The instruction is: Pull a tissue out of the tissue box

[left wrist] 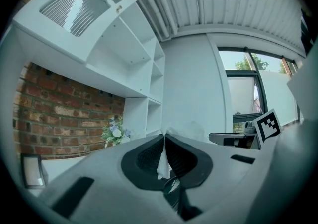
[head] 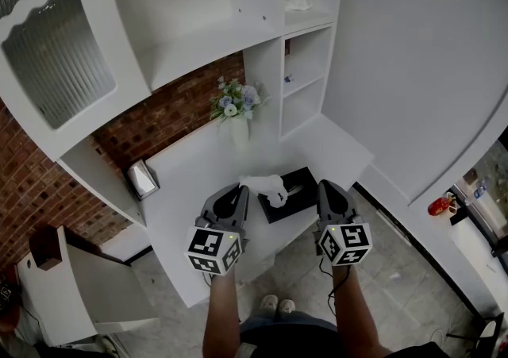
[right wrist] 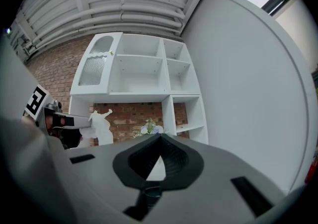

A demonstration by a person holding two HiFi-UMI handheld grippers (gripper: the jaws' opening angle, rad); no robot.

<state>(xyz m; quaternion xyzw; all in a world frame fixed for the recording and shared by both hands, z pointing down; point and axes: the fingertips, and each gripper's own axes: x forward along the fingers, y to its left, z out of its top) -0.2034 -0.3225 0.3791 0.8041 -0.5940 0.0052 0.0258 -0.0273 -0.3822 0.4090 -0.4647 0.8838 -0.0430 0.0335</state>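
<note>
A black tissue box [head: 295, 192] lies on the white desk [head: 190, 182], between my two grippers. My left gripper [head: 241, 189] is shut on a white tissue [head: 267, 187], which hangs from its tips over the left end of the box. In the left gripper view the tissue [left wrist: 162, 164] is pinched between the closed black pads. The right gripper view shows the same tissue [right wrist: 100, 125] dangling from the left gripper [right wrist: 74, 122]. My right gripper [head: 327, 185] is level at the box's right end, its tips [right wrist: 159, 137] meeting with nothing between them.
A vase of flowers [head: 236, 107] stands at the back of the desk under white shelving [head: 214, 39]. A small framed object [head: 141, 179] leans at the desk's left end. A white cabinet [head: 75, 285] stands at lower left, and a white wall [head: 413, 71] rises on the right.
</note>
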